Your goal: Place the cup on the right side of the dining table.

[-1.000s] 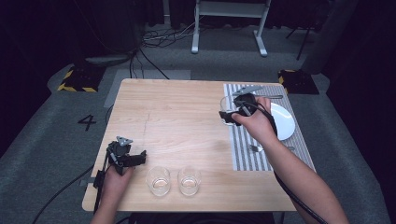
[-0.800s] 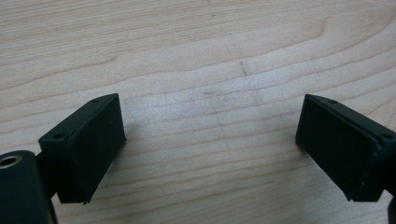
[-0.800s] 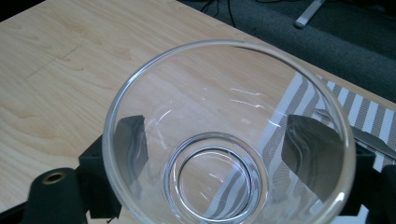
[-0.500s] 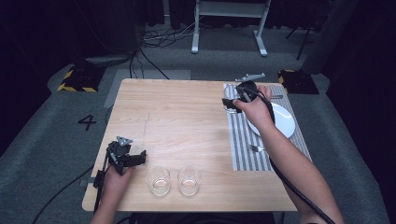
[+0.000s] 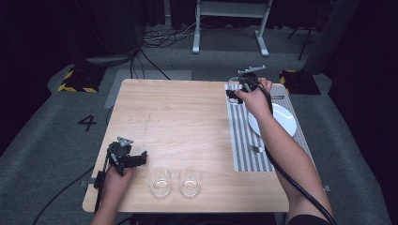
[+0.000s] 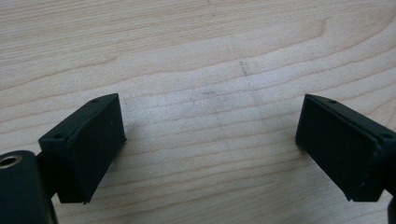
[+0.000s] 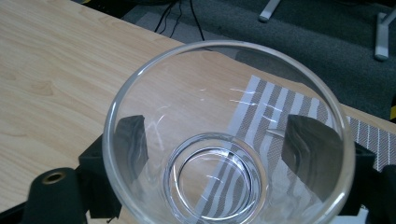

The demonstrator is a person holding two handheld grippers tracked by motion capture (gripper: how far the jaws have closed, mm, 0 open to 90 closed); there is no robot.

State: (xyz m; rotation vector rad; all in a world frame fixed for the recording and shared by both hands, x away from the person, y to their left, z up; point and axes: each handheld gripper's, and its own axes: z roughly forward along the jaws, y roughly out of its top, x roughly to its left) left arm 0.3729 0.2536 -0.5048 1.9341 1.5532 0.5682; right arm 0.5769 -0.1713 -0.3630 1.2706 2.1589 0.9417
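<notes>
While clamped on a clear glass (image 7: 224, 140) at the far end of the striped mat (image 5: 244, 136), sits the right gripper (image 5: 233, 93) near the table's far right corner, jaws pressed to opposite sides of the glass, dark pads seen through its wall in the right gripper view. Glass upright, rim wide and round, thick base over the mat's grey and white stripes; whether base rests on the mat or hangs just above it, cannot tell. Just right of the hand, a white plate (image 5: 284, 119) on the mat, with a spoon (image 5: 257, 148) lying nearer on the stripes. Over at the near left, the left gripper (image 5: 138, 159) low over the bare table (image 5: 187, 117), jaws spread wide and holding nothing, only wood grain between them in the left gripper view. Just right of it, two more glasses (image 5: 159, 180) (image 5: 190, 180) standing side by side by the near edge, apart from the jaws.
</notes>
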